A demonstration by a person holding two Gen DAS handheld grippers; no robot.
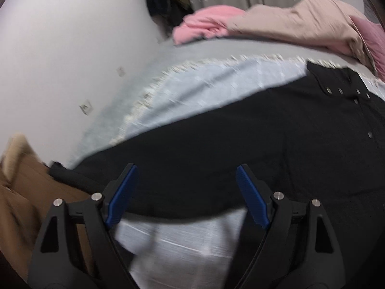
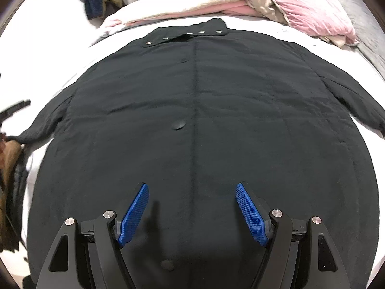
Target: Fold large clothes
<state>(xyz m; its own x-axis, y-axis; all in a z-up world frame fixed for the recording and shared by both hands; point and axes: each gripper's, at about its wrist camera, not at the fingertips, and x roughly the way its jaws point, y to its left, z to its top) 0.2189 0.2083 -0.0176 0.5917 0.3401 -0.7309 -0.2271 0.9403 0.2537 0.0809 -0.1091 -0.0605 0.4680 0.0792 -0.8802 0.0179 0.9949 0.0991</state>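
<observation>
The black coat is laid flat, front up, across the bed, filling most of the right wrist view; its snap-studded collar sits at upper centre and a sleeve trails to the left edge.

The left hand-held gripper is seen with blue pads spread wide and nothing between them, above the coat's edge at lower centre of its blurred view. The right hand-held gripper is likewise spread and empty, over the lower front of the coat.

A shallow pinch of the slippery padded shell could be lost mid-fold. The light blue fringed blanket beneath could be caught together with the coat's edge. The left sleeve, lying beside a brown garment at the bed's left edge, could slide off or drag that garment along.

Only the left wrist view shows the fringed blanket under the coat. Only the right wrist view shows the whole coat, its centre placket and both sleeves. The pink and beige bedding at the top appears in both.
</observation>
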